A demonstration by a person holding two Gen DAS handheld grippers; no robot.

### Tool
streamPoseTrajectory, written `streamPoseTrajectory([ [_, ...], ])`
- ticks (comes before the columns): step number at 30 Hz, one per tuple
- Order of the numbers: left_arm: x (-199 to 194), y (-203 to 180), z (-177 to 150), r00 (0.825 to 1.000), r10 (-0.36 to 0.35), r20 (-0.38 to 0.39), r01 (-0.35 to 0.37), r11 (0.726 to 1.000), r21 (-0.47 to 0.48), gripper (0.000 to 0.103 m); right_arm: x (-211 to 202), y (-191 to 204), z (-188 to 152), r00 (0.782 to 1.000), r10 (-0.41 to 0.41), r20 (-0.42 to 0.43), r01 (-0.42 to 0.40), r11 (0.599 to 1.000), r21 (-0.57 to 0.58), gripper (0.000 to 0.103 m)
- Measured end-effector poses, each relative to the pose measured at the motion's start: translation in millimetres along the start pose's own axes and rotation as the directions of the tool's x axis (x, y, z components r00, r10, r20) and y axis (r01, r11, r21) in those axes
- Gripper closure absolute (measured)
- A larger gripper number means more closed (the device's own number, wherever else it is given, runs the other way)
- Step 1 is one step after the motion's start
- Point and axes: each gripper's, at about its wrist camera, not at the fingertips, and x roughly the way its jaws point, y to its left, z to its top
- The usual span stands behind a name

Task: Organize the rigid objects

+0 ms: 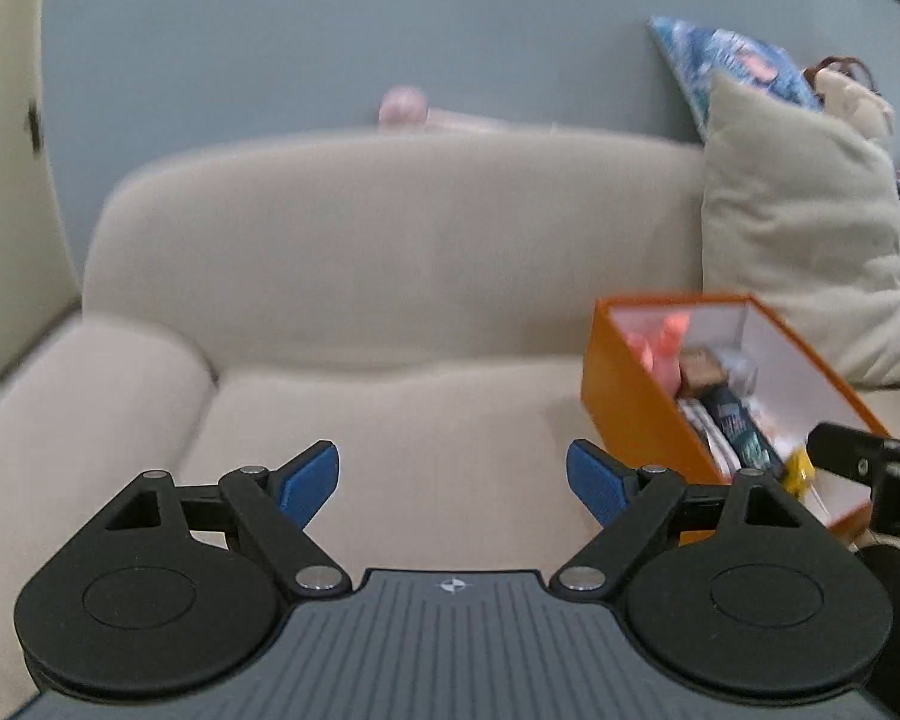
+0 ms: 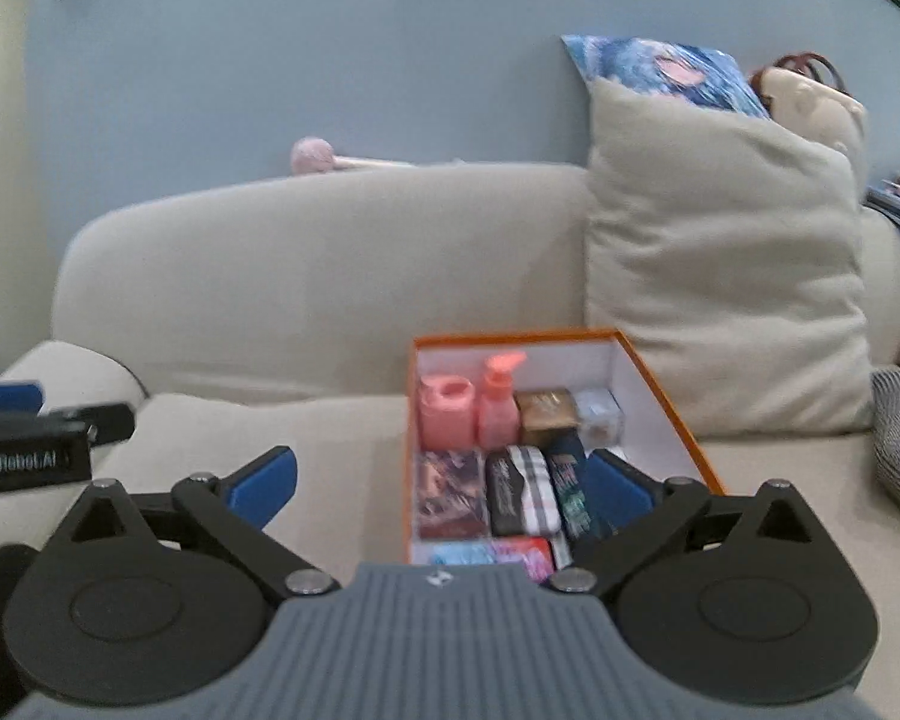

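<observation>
Hovering, left tool: fingers spread wide apart with nothing between them, above the bare sofa seat; the orange box sits off at its 3 o'clock.
Sofa: beige, with a rounded armrest at 9 o'clock in the left view and a plain cushion leaning on the backrest at 1 o'clock in the right view.
Orange box: resting on the seat just beside that cushion, lid off, white inside, already packed.
Contents, back row: pink jar, pink pump bottle, brown box, small clear case.
Contents, front rows: flat printed packs and a dark case standing side by side; labels too blurred to read.
Right tool: fingers held wide, carrying nothing, poised over the near end of the box, its right finger in front of the packed items.
Progress, judged: items look sorted; no loose object shows on the seat.
Risk: the soft seat gives, so a push on the box wall could tilt it and spill the rows.
Risk: a finger lowered among tight packs could knock the tall pump bottle over.
</observation>
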Motion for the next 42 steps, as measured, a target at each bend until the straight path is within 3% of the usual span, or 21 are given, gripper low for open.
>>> streamPoseTrajectory([
  [3,4.6,0.8,-18.3,0.997,-0.016,-0.072,0.013,0.999,-0.029,0.003,4.7,-4.6,-13.5,0.999,-0.017,-0.036,0.018,0.999,0.043,0.002],
  [10,3.8,-1.8,-38.4,0.991,0.005,-0.133,-0.005,1.000,0.002,0.003,6.9,4.9,-40.1,0.991,-0.096,-0.093,0.097,0.995,0.001,0.002],
  [42,-9.5,4.5,-40.7,0.995,-0.007,-0.103,0.008,1.000,0.015,0.003,-12.3,18.3,-48.4,0.995,-0.074,-0.066,0.072,0.997,-0.029,0.002],
])
